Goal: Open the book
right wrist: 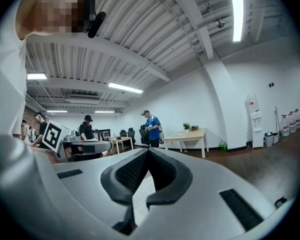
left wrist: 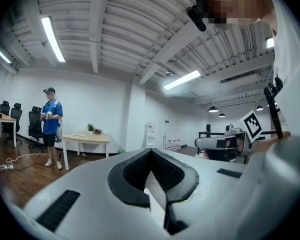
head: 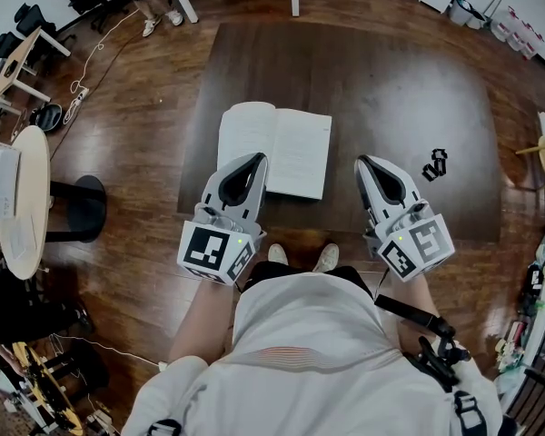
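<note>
We are standing at the near edge of a dark brown table point(head: 400, 89), holding a gripper in each hand, both pointing away from us over the tabletop. The book point(head: 286, 143) is lying open and flat on the table, left of its middle and close to the near edge, with both white pages facing up.

We are holding the left gripper point(head: 254, 159) over the near left part of the book. In the head view its body is covering the near corner of the left page, and its tip is sitting above that page, just left of the spine. In the left gripper view the two dark pads are pressed together at the tip with nothing showing between them, and a strip of printed page point(left wrist: 153, 204) is showing through the hollow below the tips. Whether the tip is touching the paper we cannot tell.

We are holding the right gripper point(head: 363, 162) just beside the book's right edge, over bare table and clear of the pages. Its jaws are also pressed together at the tip and pinching nothing, with a slice of printed page showing through the hollow beneath.

A small black object point(head: 434, 163) is lying on the table to the right of the right gripper, well apart from the book.
</note>
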### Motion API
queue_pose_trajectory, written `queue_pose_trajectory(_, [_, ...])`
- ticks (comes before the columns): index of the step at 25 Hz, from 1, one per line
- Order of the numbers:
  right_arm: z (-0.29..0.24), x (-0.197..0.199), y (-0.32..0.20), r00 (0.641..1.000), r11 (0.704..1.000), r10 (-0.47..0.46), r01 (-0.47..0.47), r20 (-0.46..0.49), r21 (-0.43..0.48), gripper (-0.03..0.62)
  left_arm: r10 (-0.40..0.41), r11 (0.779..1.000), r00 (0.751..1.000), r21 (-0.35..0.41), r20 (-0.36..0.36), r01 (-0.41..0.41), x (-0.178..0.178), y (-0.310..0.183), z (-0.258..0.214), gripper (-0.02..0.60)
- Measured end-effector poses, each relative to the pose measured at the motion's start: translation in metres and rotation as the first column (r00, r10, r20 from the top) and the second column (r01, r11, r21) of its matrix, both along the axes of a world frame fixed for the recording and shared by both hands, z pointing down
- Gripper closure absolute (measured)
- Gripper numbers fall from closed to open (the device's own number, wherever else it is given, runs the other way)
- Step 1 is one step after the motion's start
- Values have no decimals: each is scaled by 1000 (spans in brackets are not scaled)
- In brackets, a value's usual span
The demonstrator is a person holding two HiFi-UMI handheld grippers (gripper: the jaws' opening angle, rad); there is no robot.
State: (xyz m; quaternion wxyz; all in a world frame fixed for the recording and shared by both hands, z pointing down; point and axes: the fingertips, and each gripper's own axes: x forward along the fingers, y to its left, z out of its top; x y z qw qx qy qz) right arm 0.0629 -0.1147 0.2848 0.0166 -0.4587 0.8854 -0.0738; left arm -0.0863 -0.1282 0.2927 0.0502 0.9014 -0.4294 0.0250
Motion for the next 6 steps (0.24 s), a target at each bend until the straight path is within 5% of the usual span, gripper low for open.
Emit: queue_pose_trajectory(6, [-6, -2, 10, 1000, 1000, 11, -11, 4, 5, 594, 16, 1000, 1000, 6, 0, -16, -2, 9, -4, 571])
